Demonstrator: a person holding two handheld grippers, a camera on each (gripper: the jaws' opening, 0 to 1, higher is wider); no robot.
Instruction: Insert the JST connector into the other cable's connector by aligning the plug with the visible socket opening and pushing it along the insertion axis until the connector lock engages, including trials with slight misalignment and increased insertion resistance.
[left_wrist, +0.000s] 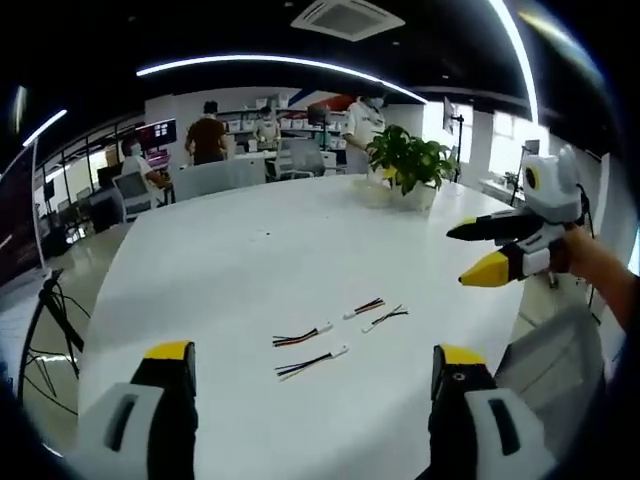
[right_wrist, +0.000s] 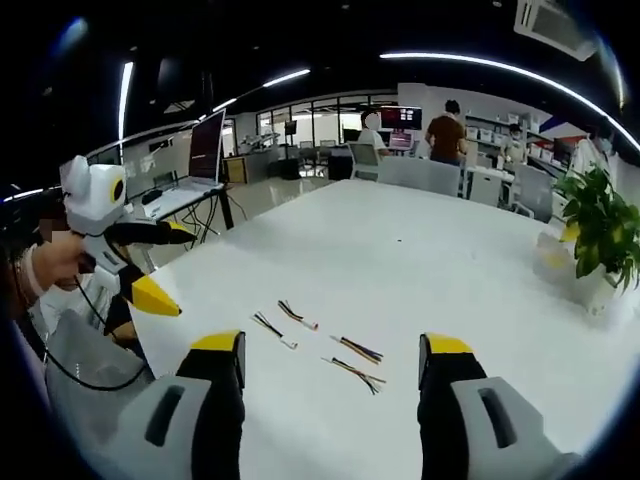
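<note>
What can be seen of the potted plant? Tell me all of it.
The plant has broad, glossy green leaves bunched above a pale pot, upright on the white table near its far edge. Nothing but the table touches it. It stands well beyond the cables, and in the right gripper view it sits at the right edge.

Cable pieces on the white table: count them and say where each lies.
4. In the left gripper view: one cable at left, one cable nearest the camera, one cable farther back, and one cable at right. All lie apart on the table.
</note>
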